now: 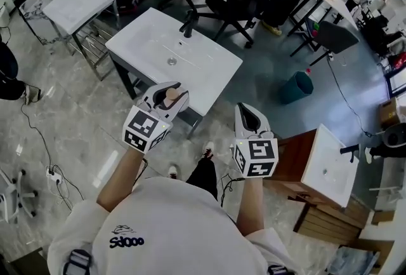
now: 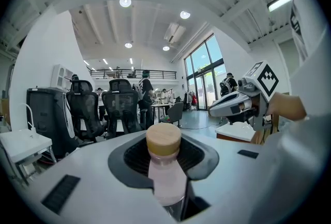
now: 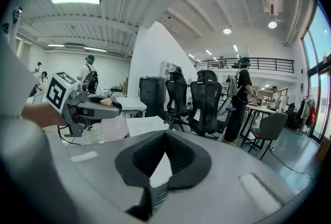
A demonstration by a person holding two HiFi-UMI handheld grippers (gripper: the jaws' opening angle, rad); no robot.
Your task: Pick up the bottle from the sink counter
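Left gripper [image 1: 167,92], part-open, clamps the tan-capped bottle [image 2: 164,174]; I see right gripper [image 1: 248,116] closed, empty; sink counter [image 1: 149,45] at twelve o'clock.

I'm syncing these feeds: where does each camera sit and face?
Head view: on the head, steeply down at the white sink counter; forearms, left gripper, right gripper show.
Left gripper view: along its jaws, clamped on the pale pink wooden-capped bottle.
Right gripper view: along shut jaws toward black office chairs.
Each gripper view shows the other gripper.
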